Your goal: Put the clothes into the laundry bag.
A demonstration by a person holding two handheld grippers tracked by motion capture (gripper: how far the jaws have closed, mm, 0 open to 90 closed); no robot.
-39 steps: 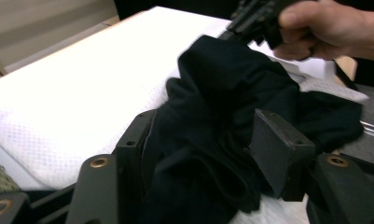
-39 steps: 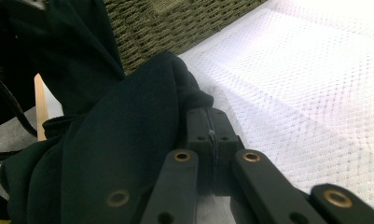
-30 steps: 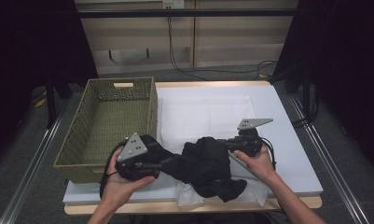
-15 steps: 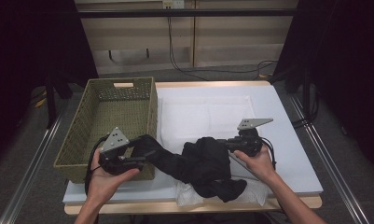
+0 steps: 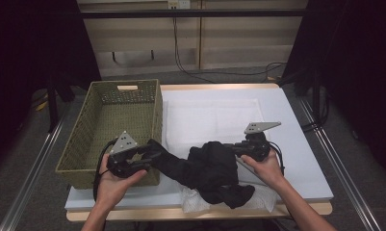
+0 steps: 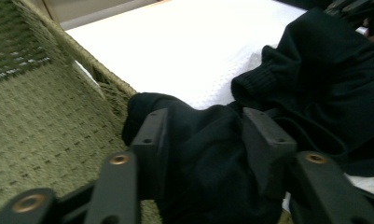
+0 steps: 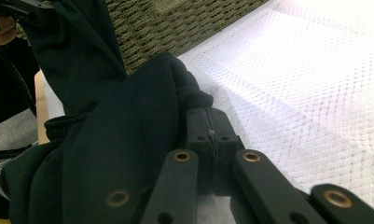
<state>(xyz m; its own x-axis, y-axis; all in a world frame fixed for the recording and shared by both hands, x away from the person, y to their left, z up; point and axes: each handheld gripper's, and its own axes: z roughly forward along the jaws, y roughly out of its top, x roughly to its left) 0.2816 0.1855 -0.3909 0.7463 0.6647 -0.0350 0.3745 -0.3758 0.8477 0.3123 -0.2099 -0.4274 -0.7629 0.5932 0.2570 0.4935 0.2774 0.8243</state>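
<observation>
Status: a black garment (image 5: 207,168) is held between 2 grippers near the front edge of the table (image 5: 296,159), apparently for transfer into the woven basket (image 5: 133,103). Judged approx. half done.

1. Left gripper (image 5: 149,155): sits at the basket's near right corner, at approx. 7 o'clock in the high view. Its jaws have just been closing, w/ a thick fold of the garment between them. In the left gripper view both pads (image 6: 152,140) press into the cloth, so the grip is made.
2. Right gripper (image 5: 229,148): at approx. 5 o'clock. In the right gripper view the jaws stand pinched together, w/ a thin edge of the garment caught in the seam between them.
3. Garment position: bunched on the white mesh mat (image 5: 214,118), spanning from 1 gripper to the other. Its left end reaches the basket's right wall; a loose part hangs toward the table's front edge at 6 o'clock.
4. Done: both ends gripped.
5. Left to do, by judgement: lift the garment off the mat, carry it toward 9 o'clock over the basket rim, lower it in, release both grips. The basket interior holds no cloth yet.
</observation>
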